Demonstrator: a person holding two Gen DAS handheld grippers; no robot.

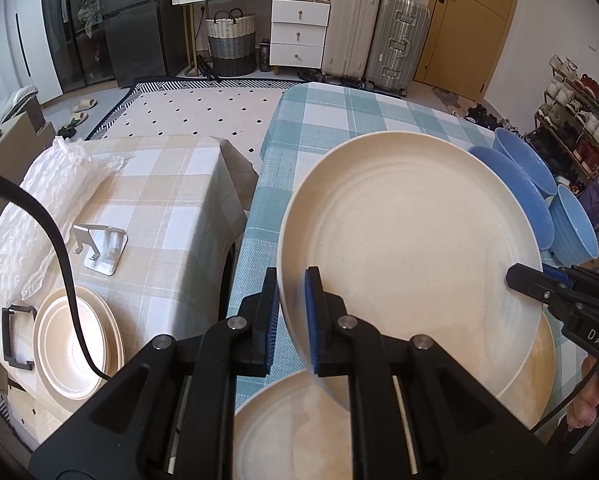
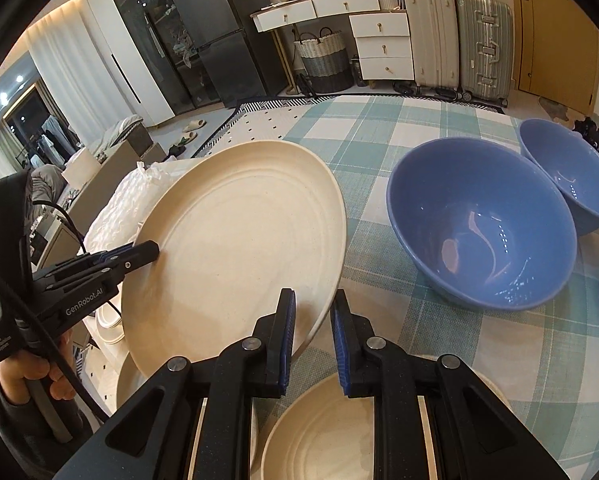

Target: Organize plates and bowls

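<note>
A large cream plate (image 1: 411, 248) hangs tilted above the teal checked table (image 1: 339, 112), held at two opposite rims. My left gripper (image 1: 293, 320) is shut on its near-left rim, and my right gripper (image 1: 517, 278) pinches the far-right rim. In the right wrist view, the same plate (image 2: 239, 248) has its rim between the blue pads of my right gripper (image 2: 314, 336), while the left gripper (image 2: 151, 250) grips the far side. More cream plates (image 1: 299, 428) (image 2: 331, 440) lie below. Three blue bowls (image 2: 483, 232) (image 2: 575, 172) (image 1: 575, 224) stand to the right.
On the beige checked table (image 1: 171, 208) to the left sit a stack of cream plates (image 1: 75, 344), a metal stand (image 1: 99, 246) and bubble wrap (image 1: 39, 200). A black cable (image 1: 59, 240) crosses it. A narrow gap (image 1: 235, 248) separates the two tables.
</note>
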